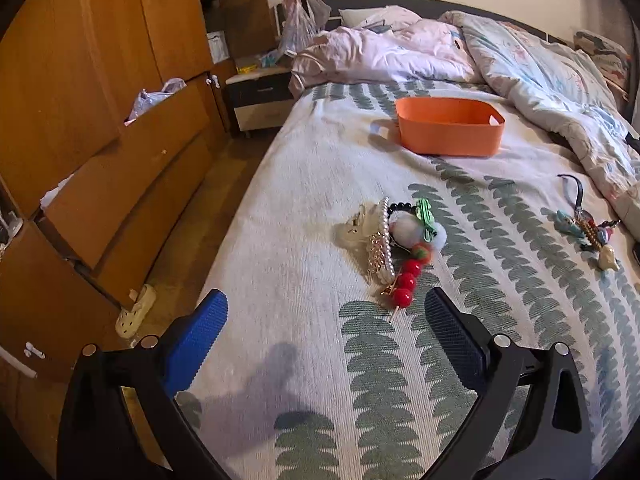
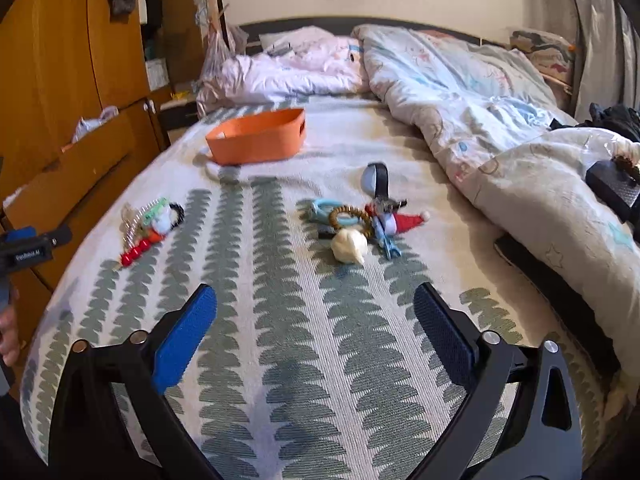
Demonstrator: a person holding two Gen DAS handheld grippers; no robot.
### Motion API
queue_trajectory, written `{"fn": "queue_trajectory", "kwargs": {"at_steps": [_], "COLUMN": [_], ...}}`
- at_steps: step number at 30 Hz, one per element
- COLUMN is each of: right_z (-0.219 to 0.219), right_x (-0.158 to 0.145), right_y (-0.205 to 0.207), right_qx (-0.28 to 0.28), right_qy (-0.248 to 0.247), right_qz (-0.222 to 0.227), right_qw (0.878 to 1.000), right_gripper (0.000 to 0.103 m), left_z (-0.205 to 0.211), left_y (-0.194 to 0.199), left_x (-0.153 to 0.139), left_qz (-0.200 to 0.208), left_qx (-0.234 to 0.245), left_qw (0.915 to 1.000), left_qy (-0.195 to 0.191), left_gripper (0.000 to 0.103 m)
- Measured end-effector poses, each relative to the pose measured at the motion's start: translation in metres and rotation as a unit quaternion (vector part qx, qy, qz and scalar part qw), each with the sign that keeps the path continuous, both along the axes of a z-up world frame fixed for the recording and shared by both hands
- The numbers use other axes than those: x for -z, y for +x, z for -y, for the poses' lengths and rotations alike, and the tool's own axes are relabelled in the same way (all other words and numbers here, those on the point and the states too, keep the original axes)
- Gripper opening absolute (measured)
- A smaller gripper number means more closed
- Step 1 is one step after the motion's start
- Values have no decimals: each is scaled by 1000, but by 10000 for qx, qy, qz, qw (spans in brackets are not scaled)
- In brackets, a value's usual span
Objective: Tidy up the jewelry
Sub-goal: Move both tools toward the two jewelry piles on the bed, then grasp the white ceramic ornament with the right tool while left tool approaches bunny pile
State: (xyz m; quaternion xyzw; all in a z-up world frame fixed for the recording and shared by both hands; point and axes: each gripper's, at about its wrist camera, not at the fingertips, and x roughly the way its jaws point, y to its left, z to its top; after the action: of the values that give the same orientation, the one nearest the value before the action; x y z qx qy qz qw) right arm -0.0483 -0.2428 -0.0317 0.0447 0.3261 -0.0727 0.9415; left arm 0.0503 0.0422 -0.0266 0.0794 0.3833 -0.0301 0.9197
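bed (image 1: 304,208), leaf-print cover; wardrobe (image 1: 80,92) alongside. bin (image 1: 450,126) contents hidden. left gripper (image 1: 326,312), right gripper (image 2: 314,304): both spread, empty.

The bed (image 2: 280,320) bears an orange bin (image 2: 256,140), two jewelry piles (image 1: 392,244) (image 2: 360,220), and rumpled quilts (image 2: 460,92).

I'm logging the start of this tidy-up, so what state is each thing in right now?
Left tool: open, holding nothing, above the bedspread.
Right tool: open, holding nothing.
Orange bin: upright on the bed, no lid, inside not visible.
Left jewelry pile: heaped loose on the bedspread, outside the bin.
Right jewelry pile: heaped loose, outside the bin.
Wooden drawers: pulled partly open.
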Motion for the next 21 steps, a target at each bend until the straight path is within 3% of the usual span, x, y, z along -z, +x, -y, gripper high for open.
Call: {"fn": "queue_trajectory", "kwargs": {"at_steps": [5,10,14,18,21], "right_z": [8,17,30,41,44], "right_x": [14,11,14,26,38], "right_y": [15,34,66,89,101], "right_qx": [-35,-48,-84,-131,-116], "right_qy": [-26,-256,-85,154,89], "right_qz": [-298,-237,-451,-765,-911], "right_qw": [9995,9994,9989,9969,9957], "right_gripper": [86,86,85,70,65], "left_z": [12,27,33,30,24], "left_y": [14,33,51,64,73], "left_x": [10,18,26,32,36], "left_qz": [-79,-46,-129,-212,-302], "left_qx": [210,452,515,486,480], "left_qw": [9997,9990,9986,9986,9984], "left_qy": [28,-21,-1,32,-59], "left_gripper": [98,98,98,98,98]}}
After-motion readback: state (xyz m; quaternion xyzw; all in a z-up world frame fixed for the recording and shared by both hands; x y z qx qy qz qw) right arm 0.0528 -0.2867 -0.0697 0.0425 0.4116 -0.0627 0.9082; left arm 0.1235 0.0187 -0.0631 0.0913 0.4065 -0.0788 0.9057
